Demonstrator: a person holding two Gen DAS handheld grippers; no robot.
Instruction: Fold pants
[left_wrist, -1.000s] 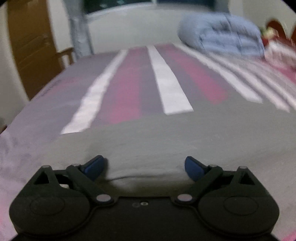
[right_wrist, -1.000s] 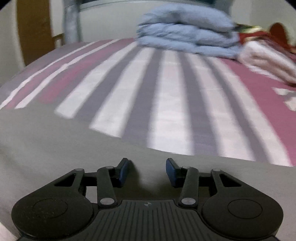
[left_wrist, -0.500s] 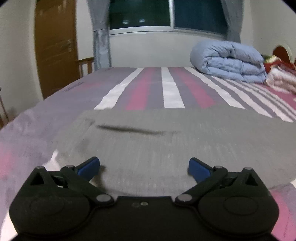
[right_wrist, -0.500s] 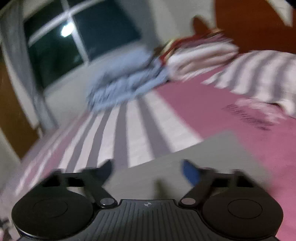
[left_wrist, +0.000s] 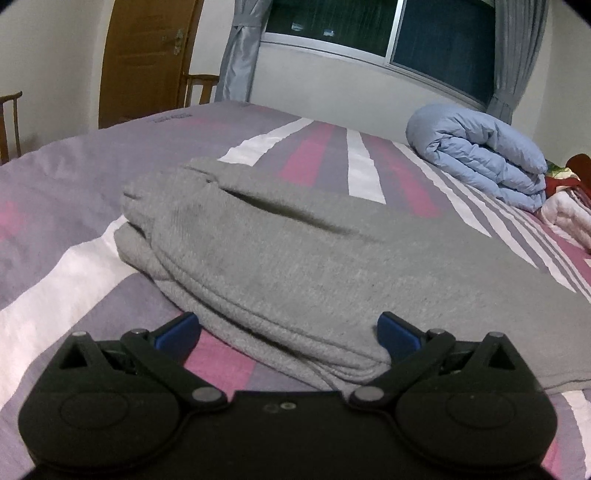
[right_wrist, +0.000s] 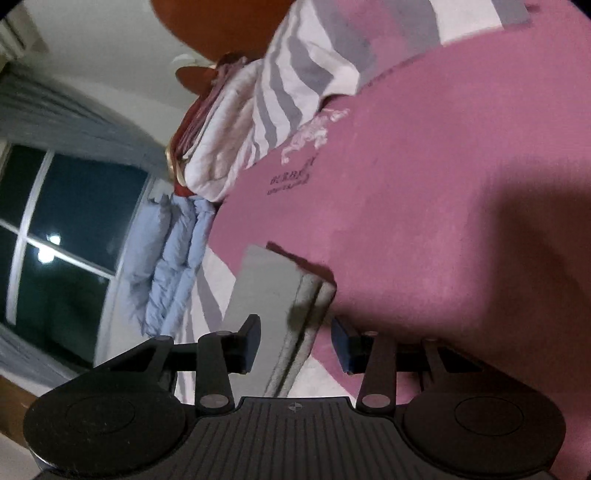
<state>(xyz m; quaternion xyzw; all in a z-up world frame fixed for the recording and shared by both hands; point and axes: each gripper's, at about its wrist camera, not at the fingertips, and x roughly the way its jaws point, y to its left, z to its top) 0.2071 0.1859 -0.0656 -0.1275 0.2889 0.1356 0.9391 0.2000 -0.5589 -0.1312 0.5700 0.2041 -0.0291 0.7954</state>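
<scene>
left wrist view, grey pants (left_wrist: 295, 258) folded in layers, lying on striped bedspread (left_wrist: 55, 280)

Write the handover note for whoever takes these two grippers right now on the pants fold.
Left gripper: wide open, the pants' near folded edge between its fingers, not pinched.
Right gripper: rolled sideways, jaws closing around the pants' layered edge, pads not yet pressing.
Pants: grey, lying folded in layers on the striped bedspread.
Done: at least one fold.
Left: grip both ends, fold again.
</scene>
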